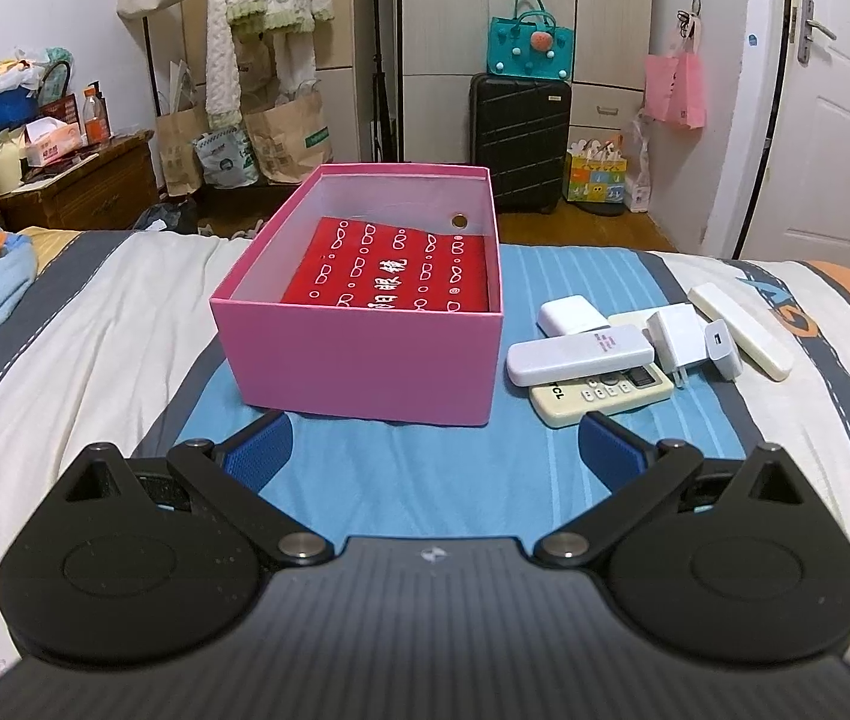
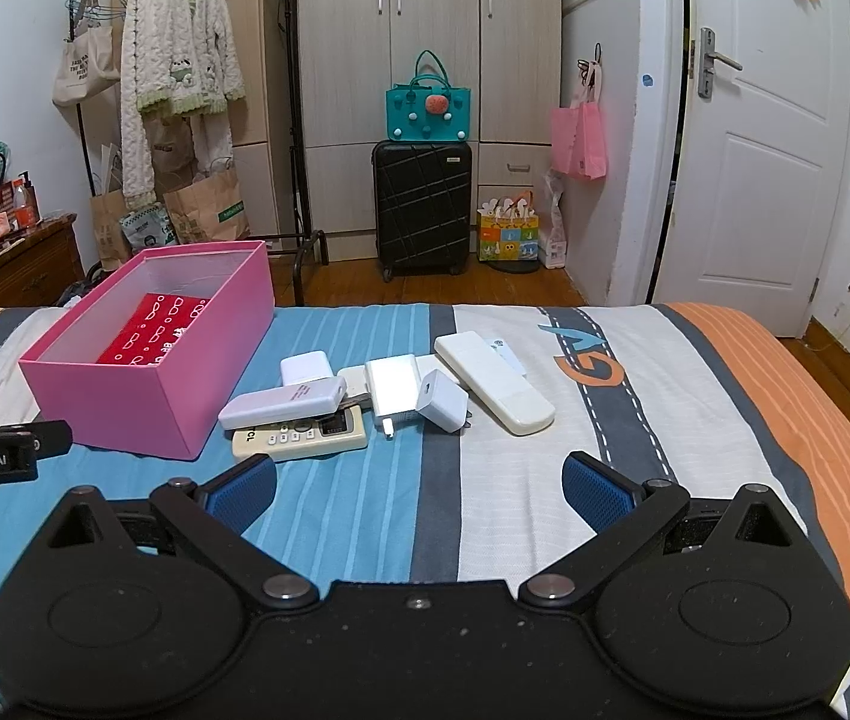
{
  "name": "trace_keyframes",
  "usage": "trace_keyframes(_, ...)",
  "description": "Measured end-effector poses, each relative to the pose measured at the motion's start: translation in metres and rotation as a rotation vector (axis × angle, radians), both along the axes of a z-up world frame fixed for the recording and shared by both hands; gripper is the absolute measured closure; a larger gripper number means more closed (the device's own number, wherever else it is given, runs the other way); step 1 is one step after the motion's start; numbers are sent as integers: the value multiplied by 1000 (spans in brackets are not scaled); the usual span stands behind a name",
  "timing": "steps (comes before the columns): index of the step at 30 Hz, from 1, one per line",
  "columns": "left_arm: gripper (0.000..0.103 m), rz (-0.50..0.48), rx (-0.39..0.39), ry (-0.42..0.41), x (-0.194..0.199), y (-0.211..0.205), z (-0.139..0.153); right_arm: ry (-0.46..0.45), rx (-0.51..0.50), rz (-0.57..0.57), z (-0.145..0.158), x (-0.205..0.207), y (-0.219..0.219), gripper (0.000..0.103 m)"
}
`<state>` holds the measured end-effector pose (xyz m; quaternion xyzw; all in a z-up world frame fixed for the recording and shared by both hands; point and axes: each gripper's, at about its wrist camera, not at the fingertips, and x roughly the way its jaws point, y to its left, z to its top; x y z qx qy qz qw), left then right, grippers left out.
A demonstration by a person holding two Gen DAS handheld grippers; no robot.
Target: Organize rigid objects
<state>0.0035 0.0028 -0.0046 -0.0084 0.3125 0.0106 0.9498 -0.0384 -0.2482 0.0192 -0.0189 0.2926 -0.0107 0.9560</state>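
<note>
Remotes and chargers (image 2: 389,396) lie just beyond the wide, empty right tool (image 2: 419,483), beside pink box (image 2: 143,384).

Each gripper is built of matte black plastic: the left gripper (image 1: 433,441) and the right gripper (image 2: 419,483) are both formed of two rounded lobes with embossed circles, joined by angled link arms on silver pivot screws. Ribbed blue pads (image 1: 260,447) are fitted on the fingers. White lettering is printed on the left gripper's side, as seen from the right wrist.
</note>
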Motion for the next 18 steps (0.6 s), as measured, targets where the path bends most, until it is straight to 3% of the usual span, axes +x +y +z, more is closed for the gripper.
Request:
trace_keyframes(8, 0, 7, 23, -34, -2, -2, 0, 0, 1, 3, 0, 0, 1, 0)
trace_keyframes(18, 0, 5, -3, -15, -2, -1, 0, 3, 2, 3, 0, 0, 1, 0)
